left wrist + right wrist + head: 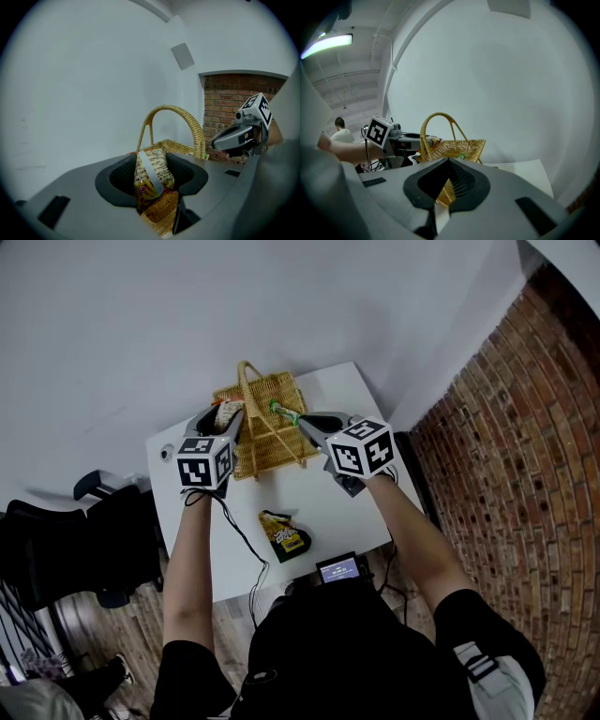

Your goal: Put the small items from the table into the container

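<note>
A wicker basket (272, 442) with a tall handle (187, 119) stands at the back of the white table (347, 498). My left gripper (228, 420) is at its left rim, shut on a crinkled snack packet (150, 176) held over the basket's edge. My right gripper (302, 420) is at the basket's right rim with its jaws shut. A small green item (284, 412) lies just beyond its tips over the basket; whether it is pinched I cannot tell. From the right gripper view the basket (459, 147) stands straight ahead, with the left gripper (401, 138) beyond it.
A yellow and black snack packet (284, 532) lies on the near part of the table. A device with a lit screen (339, 569) sits at the front edge, and a black cable (246, 540) runs across. Black chairs (56, 549) stand at left, a brick wall (525, 427) at right.
</note>
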`<state>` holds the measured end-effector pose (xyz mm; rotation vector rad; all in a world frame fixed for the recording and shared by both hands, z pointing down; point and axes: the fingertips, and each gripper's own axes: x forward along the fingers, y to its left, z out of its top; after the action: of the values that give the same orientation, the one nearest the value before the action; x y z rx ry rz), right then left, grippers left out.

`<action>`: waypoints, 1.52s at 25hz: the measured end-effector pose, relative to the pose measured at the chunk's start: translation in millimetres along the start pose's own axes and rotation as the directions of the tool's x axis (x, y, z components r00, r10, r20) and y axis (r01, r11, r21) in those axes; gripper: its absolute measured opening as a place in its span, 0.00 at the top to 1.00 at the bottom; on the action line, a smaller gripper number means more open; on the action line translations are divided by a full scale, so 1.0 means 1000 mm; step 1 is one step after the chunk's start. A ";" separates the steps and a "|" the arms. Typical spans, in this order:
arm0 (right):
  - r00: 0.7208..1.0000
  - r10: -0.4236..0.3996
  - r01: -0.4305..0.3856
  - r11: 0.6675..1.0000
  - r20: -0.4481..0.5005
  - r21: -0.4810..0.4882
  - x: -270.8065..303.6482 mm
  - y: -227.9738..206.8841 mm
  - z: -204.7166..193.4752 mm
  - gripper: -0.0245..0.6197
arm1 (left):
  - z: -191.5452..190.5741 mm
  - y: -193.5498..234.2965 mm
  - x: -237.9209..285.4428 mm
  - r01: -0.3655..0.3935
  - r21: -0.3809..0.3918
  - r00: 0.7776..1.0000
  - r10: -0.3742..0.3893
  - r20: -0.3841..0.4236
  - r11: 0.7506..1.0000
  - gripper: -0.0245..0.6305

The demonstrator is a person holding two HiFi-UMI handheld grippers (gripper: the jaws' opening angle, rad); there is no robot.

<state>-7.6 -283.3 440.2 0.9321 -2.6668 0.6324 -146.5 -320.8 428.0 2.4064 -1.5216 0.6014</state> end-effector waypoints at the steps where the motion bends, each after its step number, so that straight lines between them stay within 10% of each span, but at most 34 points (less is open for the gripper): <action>1: 1.000 0.000 0.000 1.000 -0.001 0.002 0.000 -0.001 -0.001 0.95 | -0.002 -0.001 0.002 0.000 0.006 1.000 0.000 -0.011 1.000 0.65; 38: 1.000 -0.019 0.018 1.000 0.007 0.020 -0.004 -0.007 -0.004 0.95 | -0.026 -0.007 0.040 0.093 0.098 0.984 -0.077 -0.160 0.991 0.65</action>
<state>-0.1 -284.3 444.4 0.9647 -2.6594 0.6535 -130.8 -339.7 469.2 2.4216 -1.3479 0.8489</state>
